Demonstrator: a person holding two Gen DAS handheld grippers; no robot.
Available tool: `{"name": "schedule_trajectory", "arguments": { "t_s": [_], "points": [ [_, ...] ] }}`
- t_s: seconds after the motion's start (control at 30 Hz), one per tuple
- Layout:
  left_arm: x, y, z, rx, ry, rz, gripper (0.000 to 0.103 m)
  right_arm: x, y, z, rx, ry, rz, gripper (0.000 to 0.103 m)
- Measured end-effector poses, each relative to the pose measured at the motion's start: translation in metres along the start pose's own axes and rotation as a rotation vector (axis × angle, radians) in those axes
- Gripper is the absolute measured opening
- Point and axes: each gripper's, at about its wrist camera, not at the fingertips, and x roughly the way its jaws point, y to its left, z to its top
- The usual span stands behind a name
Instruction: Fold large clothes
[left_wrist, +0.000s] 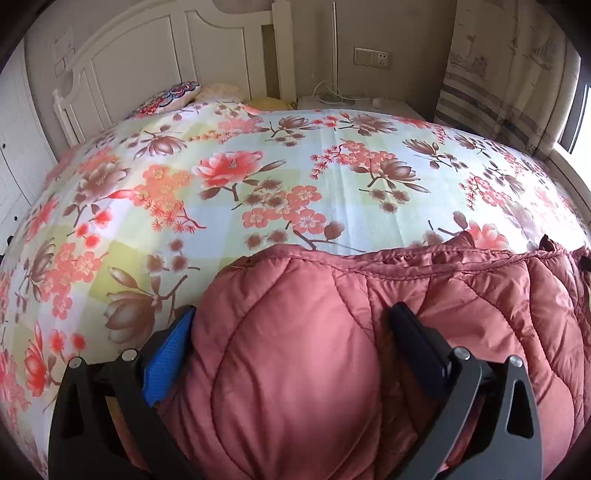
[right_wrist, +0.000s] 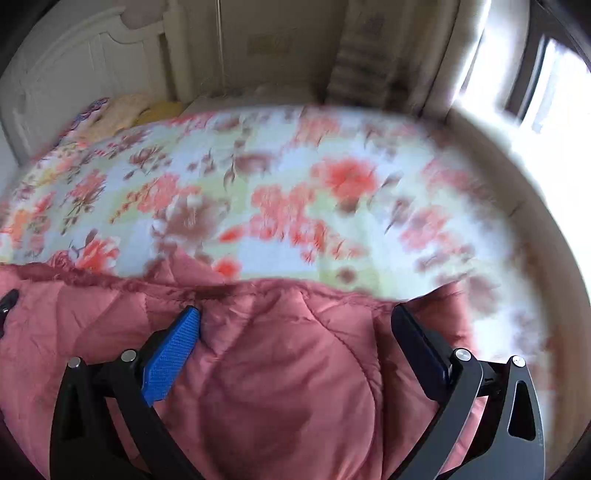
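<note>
A bed (left_wrist: 295, 173) with a floral sheet (left_wrist: 229, 206) fills most of both views. Its white headboard (left_wrist: 122, 66) stands at the far left, a patterned pillow (left_wrist: 170, 96) lies against it, and a nightstand (left_wrist: 354, 105) sits at the far corner under a wall outlet (left_wrist: 373, 57). A curtain (left_wrist: 495, 70) hangs at the right by a bright window (right_wrist: 546, 74). The right wrist view is blurred.

The pink quilted coat (left_wrist: 332, 332) lies along the near edge of the bed, its stitched hem (left_wrist: 406, 256) running straight across; beyond the hem the sheet lies bare up to the pillow.

The left gripper (left_wrist: 295, 325) has its fingers spread wide with a puffed bulge of coat between them, the blue pad (left_wrist: 170, 354) against the fabric. The right gripper (right_wrist: 295, 325) is likewise spread wide astride the coat's other end, near the bed's right edge. Whether either is actually pinching fabric, I cannot tell.
</note>
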Motion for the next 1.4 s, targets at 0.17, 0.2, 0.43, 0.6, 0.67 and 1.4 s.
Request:
{"name": "schedule_trajectory", "arguments": {
  "t_s": [0.17,0.2,0.43,0.6,0.67,1.4],
  "points": [
    [-0.001,0.000,-0.001,0.000,-0.002,0.001,0.101,-0.033,0.099,0.011,-0.275,-0.087,0.107,0.098],
    [-0.001,0.000,-0.001,-0.002,-0.002,-0.002,0.101,-0.028,0.117,0.008,-0.333,-0.077,0.106,0.098],
    [0.001,0.005,0.000,-0.009,0.011,-0.014,0.101,0.017,0.133,-0.006,-0.327,0.046,0.171,0.098],
    [-0.050,-0.012,0.010,0.024,-0.084,-0.047,0.101,-0.027,0.089,-0.003,-0.239,-0.044,0.153,0.098],
    [-0.069,-0.032,0.013,0.076,-0.126,-0.063,0.101,-0.038,0.069,0.001,-0.240,-0.066,0.089,0.098],
    [-0.070,-0.014,-0.025,0.106,-0.151,0.040,0.101,-0.096,0.020,-0.059,-0.229,-0.166,0.171,0.099]
  ]
}}
